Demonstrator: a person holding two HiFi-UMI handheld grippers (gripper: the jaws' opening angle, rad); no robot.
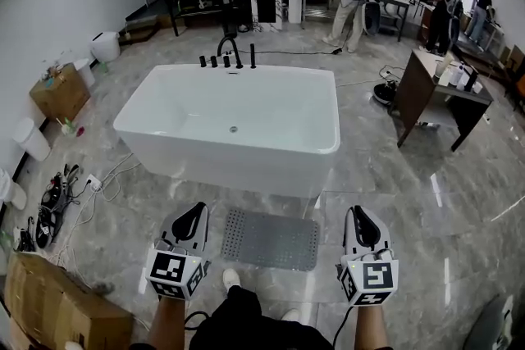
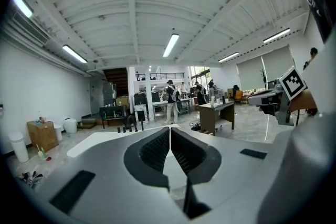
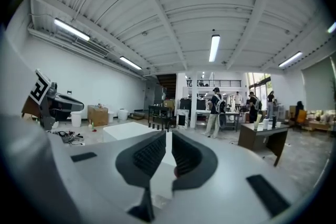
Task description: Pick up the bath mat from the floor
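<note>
Where tiles (image 1: 394, 201) shine, nubbed rectangular bath mat (image 1: 271, 239)

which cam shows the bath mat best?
Head view: the whole grey bath mat lies flat on the floor in front of the bathtub. Both gripper views look level across the room; the mat shows in neither.
</note>
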